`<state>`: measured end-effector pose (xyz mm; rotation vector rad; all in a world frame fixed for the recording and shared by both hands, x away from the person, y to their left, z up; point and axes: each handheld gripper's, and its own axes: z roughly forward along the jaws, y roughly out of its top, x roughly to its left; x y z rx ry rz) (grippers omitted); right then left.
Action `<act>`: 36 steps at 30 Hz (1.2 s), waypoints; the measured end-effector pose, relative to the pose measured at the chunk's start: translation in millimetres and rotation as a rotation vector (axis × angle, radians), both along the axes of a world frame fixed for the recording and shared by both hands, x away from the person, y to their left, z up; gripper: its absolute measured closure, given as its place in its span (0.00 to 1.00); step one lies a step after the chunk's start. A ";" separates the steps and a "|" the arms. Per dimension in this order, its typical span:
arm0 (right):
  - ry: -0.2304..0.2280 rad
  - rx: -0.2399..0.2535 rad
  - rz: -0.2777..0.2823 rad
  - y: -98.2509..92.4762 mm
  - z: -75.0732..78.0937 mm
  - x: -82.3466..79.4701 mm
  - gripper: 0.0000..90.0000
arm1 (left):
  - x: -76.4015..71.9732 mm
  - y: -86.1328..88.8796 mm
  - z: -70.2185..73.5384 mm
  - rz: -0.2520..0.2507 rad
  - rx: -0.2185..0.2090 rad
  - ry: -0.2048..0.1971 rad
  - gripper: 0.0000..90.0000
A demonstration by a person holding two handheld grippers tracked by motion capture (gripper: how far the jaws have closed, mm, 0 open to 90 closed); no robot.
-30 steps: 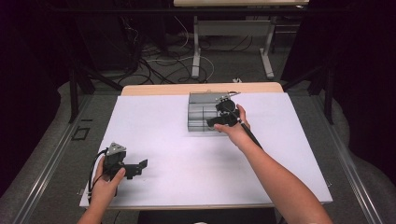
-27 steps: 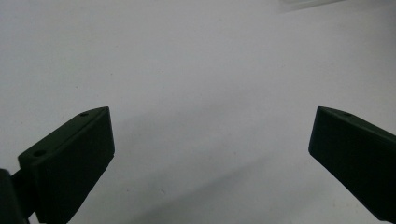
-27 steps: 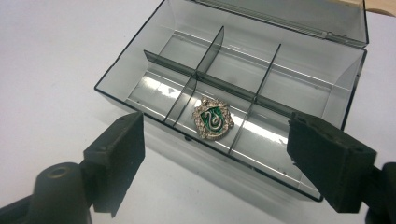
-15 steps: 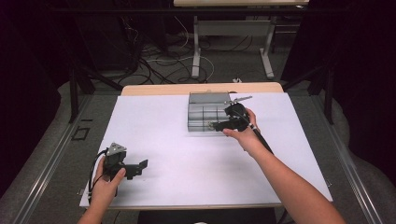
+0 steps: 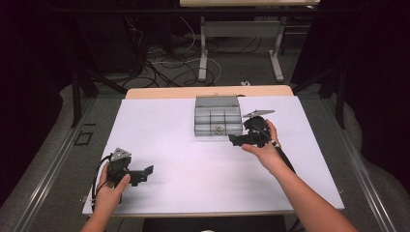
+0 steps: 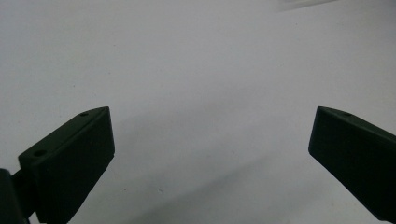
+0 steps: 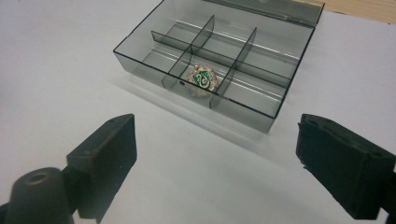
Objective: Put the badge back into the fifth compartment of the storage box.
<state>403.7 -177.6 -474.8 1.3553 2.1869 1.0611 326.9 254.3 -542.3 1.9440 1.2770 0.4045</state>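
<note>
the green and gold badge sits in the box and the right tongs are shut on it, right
Not quite. The badge does sit in a compartment of the box, but the right tongs are open and holding nothing, off the box, as the right gripper view shows.

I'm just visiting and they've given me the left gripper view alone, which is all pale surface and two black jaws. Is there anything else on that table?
Observer: Yes, a smoky grey transparent plastic divided box sits toward the far side of the white-covered table.
Operator: Anything in it?
Observer: One round green and gold ornate badge, in a middle compartment of the near row.
Operator: Is somebody reaching for it?
Observer: The right hand-held gripper is just outside the box's near right corner, jaws wide open, holding nothing.
Operator: And the one I'm riding on?
Observer: The left hand-held gripper is near the table's front left corner, far from the box.
</note>
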 end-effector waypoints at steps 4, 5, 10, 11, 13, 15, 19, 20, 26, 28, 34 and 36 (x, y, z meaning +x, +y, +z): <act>0.000 0.009 -0.012 -12.3 -2.3 -10.6 0.11 | -0.1 0.3 0.2 0.000 0.005 -0.003 0.01; -0.006 0.006 -0.010 -15.8 -3.6 -12.6 0.11 | -0.1 0.4 0.1 0.000 0.005 -0.003 0.01; -0.005 0.017 -0.042 -31.8 -8.6 -23.2 0.03 | -0.1 -0.1 0.0 -0.001 0.006 -0.003 0.01; -0.005 0.020 -0.043 -35.4 -9.5 -25.2 0.00 | -0.1 -0.2 -0.1 0.000 0.007 -0.003 0.01; -0.004 0.022 -0.046 -41.7 -11.2 -29.1 0.00 | -0.1 -0.3 -0.2 0.000 0.008 -0.003 0.01; -0.010 0.016 -0.058 -48.0 -11.8 -33.5 0.00 | -0.1 -0.2 -0.2 0.001 0.007 -0.002 0.01; -0.015 0.015 -0.083 -60.6 -13.5 -41.8 0.00 | -0.1 -0.1 -0.3 0.002 0.007 -0.001 0.01; -0.014 0.016 -0.084 -64.2 -14.2 -43.4 0.00 | -0.1 -0.2 -0.3 0.002 0.006 -0.002 0.01; -0.009 -0.001 -0.127 -83.7 -20.2 -52.3 0.00 | -0.3 -0.2 0.0 0.001 0.007 -0.004 0.01; -0.008 -0.006 -0.137 -90.1 -22.9 -54.9 0.00 | -0.3 -0.1 0.0 0.003 0.009 -0.005 0.01; -0.004 -0.007 -0.199 -109.6 -31.0 -61.0 0.00 | -0.2 -0.1 -0.3 0.005 0.009 -0.006 0.01; 0.002 -0.004 -0.212 -116.8 -34.1 -62.5 0.00 | -0.1 -0.1 -0.3 0.005 0.010 -0.004 0.01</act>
